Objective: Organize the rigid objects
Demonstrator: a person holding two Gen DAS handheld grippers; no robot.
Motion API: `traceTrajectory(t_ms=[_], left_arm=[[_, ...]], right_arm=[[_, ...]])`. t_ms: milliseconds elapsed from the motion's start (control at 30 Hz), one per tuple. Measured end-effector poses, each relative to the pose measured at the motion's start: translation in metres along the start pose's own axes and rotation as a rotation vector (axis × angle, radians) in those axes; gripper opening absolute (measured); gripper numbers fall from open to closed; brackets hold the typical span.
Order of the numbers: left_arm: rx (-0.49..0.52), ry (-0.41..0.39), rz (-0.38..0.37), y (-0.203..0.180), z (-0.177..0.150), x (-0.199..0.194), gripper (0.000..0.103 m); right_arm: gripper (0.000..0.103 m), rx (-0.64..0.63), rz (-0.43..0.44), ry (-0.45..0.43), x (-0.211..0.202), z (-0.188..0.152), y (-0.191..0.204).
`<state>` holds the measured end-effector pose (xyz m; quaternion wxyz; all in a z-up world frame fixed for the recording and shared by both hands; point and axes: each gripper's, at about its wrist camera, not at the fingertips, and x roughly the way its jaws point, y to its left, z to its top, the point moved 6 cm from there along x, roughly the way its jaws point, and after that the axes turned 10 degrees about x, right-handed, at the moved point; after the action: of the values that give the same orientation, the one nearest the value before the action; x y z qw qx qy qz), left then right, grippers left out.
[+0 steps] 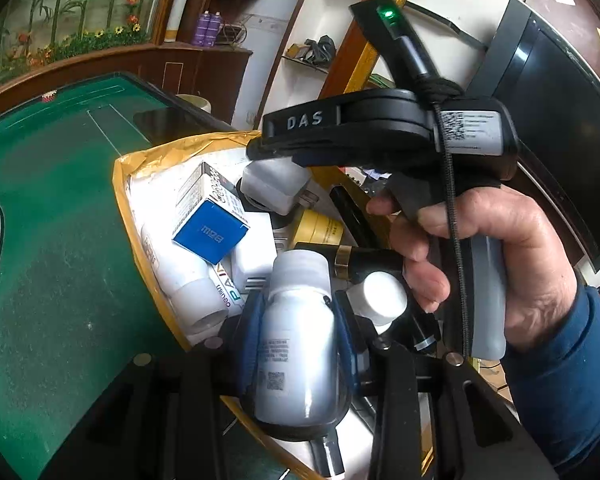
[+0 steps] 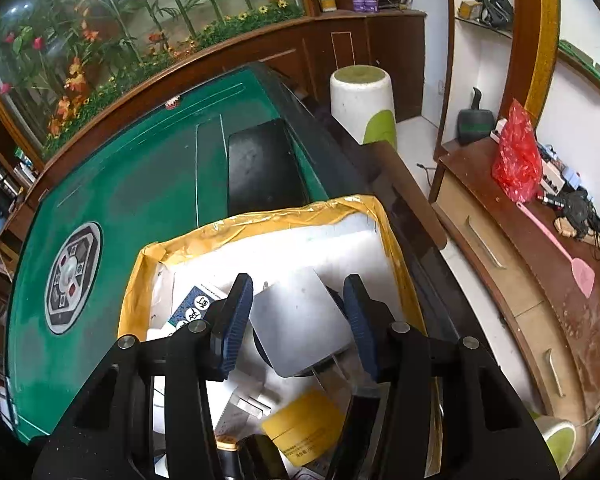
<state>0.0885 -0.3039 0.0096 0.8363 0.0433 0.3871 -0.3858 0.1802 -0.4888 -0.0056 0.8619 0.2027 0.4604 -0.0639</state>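
Now the left gripper (image 1: 300, 320) holds the white bottle (image 1: 296, 336) and the right gripper (image 2: 296, 320) holds the white plug (image 2: 300, 320), so both should lift slowly out of the box (image 2: 260, 220).

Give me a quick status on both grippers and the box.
Left gripper shut on white plastic bottle. Right gripper shut on white charger block. Both over yellow-taped foam box, crowded with items.

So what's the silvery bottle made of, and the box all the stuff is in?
The silvery bottle looks like glossy plastic, maybe metal-coated: bright streaks shine along its side, and its cap is dull white. The box looks like white foam, matte and slightly grainy, with shiny, wrinkled yellow tape wrapping its rim.
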Motion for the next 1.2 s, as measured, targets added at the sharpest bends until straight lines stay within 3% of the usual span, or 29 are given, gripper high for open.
traceTrajectory(t_ms=[67,133,167,333,500,633,667,733,967,1200], left_arm=[[-0.002,-0.004,-0.001,0.000,0.000,0.000,0.044],[-0.002,-0.018,0.005,-0.001,0.001,-0.003,0.063],[-0.002,-0.036,0.009,-0.002,0.002,-0.006,0.067],[0.036,-0.094,0.053,-0.012,0.004,-0.023,0.071],[0.098,-0.136,0.174,-0.021,0.005,-0.041,0.075],[0.121,-0.183,0.227,-0.025,0.004,-0.060,0.080],[0.121,-0.188,0.254,-0.024,0.001,-0.065,0.081],[0.121,-0.174,0.287,-0.024,-0.008,-0.073,0.081],[0.181,-0.060,0.479,-0.022,-0.045,-0.084,0.081],[0.184,-0.023,0.497,-0.022,-0.060,-0.091,0.084]], right_arm=[[0.048,-0.002,0.003,-0.031,-0.007,0.002,0.000],[0.048,0.002,0.002,-0.064,-0.020,0.003,-0.001],[0.049,0.003,0.004,-0.079,-0.026,0.002,-0.001],[0.057,0.042,0.009,-0.145,-0.064,-0.013,-0.003],[0.057,0.104,0.006,-0.197,-0.102,-0.050,-0.013],[0.057,0.097,-0.043,-0.279,-0.136,-0.081,-0.018],[0.063,0.090,-0.061,-0.304,-0.144,-0.087,-0.019],[0.073,0.090,-0.083,-0.344,-0.160,-0.101,-0.020],[0.078,0.092,-0.148,-0.446,-0.182,-0.166,0.000],[0.079,0.123,-0.221,-0.540,-0.190,-0.204,-0.001]])
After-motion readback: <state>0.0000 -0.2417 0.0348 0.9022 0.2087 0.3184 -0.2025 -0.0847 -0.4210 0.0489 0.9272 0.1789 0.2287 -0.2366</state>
